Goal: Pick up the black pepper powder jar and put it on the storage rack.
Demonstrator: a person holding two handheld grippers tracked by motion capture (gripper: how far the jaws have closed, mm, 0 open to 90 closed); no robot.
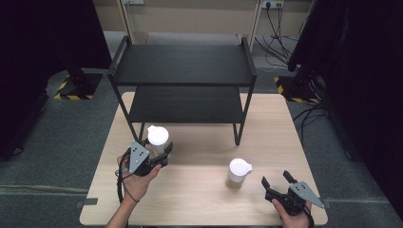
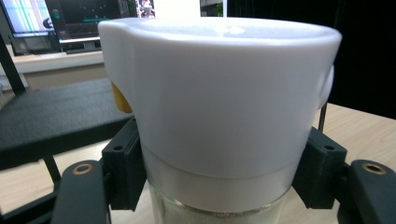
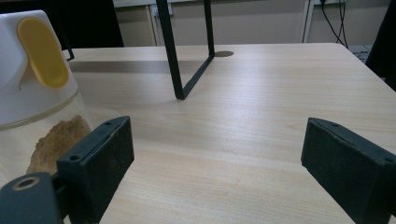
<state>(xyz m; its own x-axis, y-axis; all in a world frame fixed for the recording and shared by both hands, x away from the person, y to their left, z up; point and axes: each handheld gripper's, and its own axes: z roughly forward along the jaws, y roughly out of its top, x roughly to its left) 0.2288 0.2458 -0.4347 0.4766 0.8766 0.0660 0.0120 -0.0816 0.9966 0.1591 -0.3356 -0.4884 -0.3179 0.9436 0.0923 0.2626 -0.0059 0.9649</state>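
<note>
I see the counter across the middle of the high view, with the black two-tier shelf standing on its upper half. Left of centre, just below the shelf's front left leg, my left gripper is clamped on a white-lidded jar; in the left gripper view its lid sits in the centre of the frame, with the pads pressed against the jar just under the lid. A second jar, holding brown powder, stands right of centre. My right gripper, at the lower right, has its jaws apart and holds nothing; that jar is just to its left, at the left edge of the right gripper view.
</note>
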